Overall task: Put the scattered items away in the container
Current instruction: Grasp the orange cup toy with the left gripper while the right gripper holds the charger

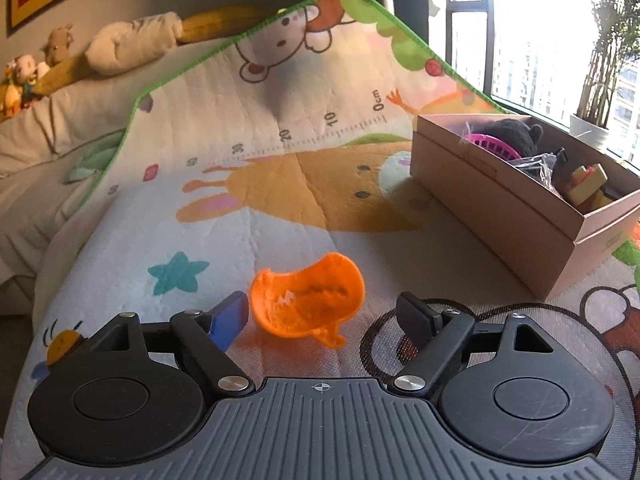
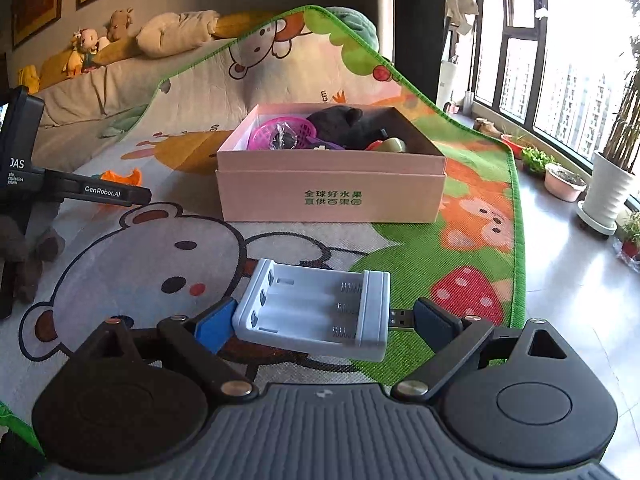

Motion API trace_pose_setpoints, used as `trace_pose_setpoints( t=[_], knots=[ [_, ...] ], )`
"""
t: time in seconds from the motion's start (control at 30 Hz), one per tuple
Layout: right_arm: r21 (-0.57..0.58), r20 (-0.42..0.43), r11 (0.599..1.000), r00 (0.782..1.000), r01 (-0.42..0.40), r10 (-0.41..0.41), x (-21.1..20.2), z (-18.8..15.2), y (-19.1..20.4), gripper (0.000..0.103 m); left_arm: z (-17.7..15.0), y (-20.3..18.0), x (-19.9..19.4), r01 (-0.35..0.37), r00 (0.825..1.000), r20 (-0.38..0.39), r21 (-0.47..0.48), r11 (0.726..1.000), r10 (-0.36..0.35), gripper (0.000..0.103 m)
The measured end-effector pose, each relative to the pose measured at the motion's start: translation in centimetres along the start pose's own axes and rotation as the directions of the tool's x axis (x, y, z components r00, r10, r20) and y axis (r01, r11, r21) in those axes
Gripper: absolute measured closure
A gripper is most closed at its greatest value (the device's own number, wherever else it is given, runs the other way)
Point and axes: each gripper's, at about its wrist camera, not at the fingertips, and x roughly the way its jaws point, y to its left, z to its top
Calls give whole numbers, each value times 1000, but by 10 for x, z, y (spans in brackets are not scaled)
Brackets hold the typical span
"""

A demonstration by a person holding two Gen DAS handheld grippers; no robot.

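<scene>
The left tool point(image 1: 322, 314) is spread, its fingers flanking an orange plastic piece point(image 1: 306, 300) on the play mat point(image 1: 248, 216), low in the frame; only the blue-padded finger looks near it. The right tool point(image 2: 324, 320) is spread around a white battery charger point(image 2: 316, 308), with its dark finger at the USB plug point(image 2: 401, 317); I cannot tell if it grips yet.

Risks, as I judge them: the thin, curved orange piece may squirt out when pinched, and force on the plug could twist the charger loose.

The cardboard box point(image 2: 332, 196), centre frame, shows its contents and printed front in the right view; the left view crops it at the right edge.
</scene>
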Motion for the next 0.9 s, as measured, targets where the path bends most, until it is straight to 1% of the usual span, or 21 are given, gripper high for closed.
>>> trace_pose_setpoints(
  t=[0.1,0.2,0.3,0.4,0.5,0.63,0.67,0.7,0.73,0.77,0.8,0.83,0.87,0.9],
  knots=[
    [-1,-7,1000,1000,1,-1,1,-1,1,9,1,0,1,8,1000,5,8,1000,-8,19],
    [-7,-12,1000,1000,2,-2,1,-1,2,9,2,0,3,18,1000,6,6,1000,-18,23],
    [-12,-11,1000,1000,4,-4,1,-2,4,9,2,3,3,52,998,17,-2,999,-52,28],
    [-14,-11,1000,1000,4,-4,1,-1,4,9,2,6,0,102,994,31,-4,995,-102,28],
    [-16,-16,1000,1000,1,-1,2,-2,5,9,2,5,0,121,992,33,11,993,-121,28],
    [-23,-19,1000,1000,-2,2,2,-3,7,9,3,3,4,101,995,19,19,995,-102,30],
    [-24,-17,1000,1000,-2,2,1,-3,7,9,3,3,6,88,996,12,16,996,-88,29],
    [-24,-15,1000,1000,-2,2,1,-4,8,9,4,3,8,56,998,0,10,998,-56,29],
    [-24,-13,1000,1000,-2,2,0,-4,8,9,4,3,7,20,1000,-8,10,1000,-20,28],
    [-23,-12,1000,1000,-1,1,0,-4,8,9,5,2,5,-5,1000,-9,12,1000,5,24],
    [-22,-12,1000,1000,-1,1,0,-5,7,9,4,2,0,-15,1000,-4,7,1000,15,21],
    [-21,-12,1000,1000,-1,1,0,-5,7,9,4,2,-6,-17,1000,4,-5,1000,17,13],
    [-19,-13,1000,1000,-2,2,1,-6,6,9,3,2,-12,-17,1000,14,-19,1000,17,9],
    [-17,-16,1000,1000,-4,3,1,-6,6,9,1,3,-18,-9,1000,25,-30,1000,10,9]
  ],
)
